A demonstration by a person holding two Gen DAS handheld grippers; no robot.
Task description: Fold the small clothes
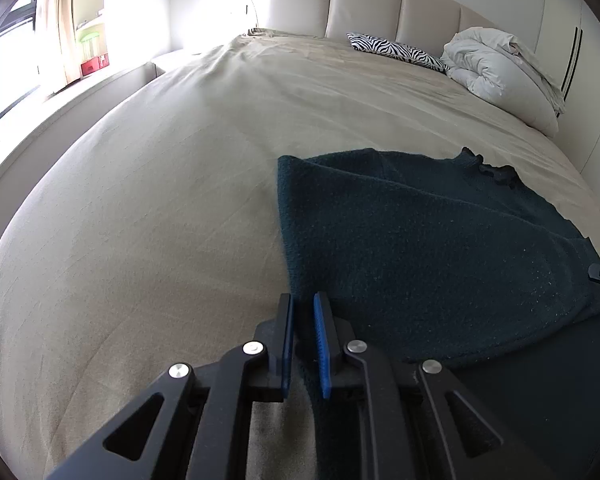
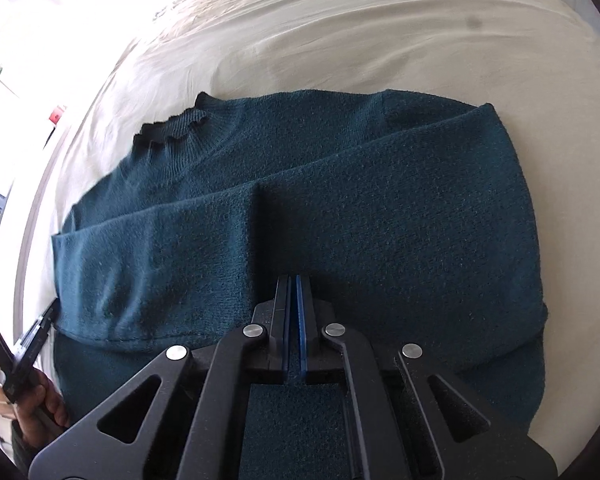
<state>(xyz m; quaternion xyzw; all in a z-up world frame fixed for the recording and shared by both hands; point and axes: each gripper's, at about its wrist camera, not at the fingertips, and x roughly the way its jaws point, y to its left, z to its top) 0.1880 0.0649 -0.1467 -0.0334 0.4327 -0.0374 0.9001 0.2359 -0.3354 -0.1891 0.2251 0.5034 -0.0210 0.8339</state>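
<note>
sweater is lying partly folded on the bed, sleeves crossing its body, left gripper seemingly pinching its near edge, right gripper hovering nearly closed, final folds remaining

**No readable text**

No word, label, brand or number can be read in either view. The red box on the window ledge, far ahead and left of the left tongs, is too small and washed out to show lettering.
</note>
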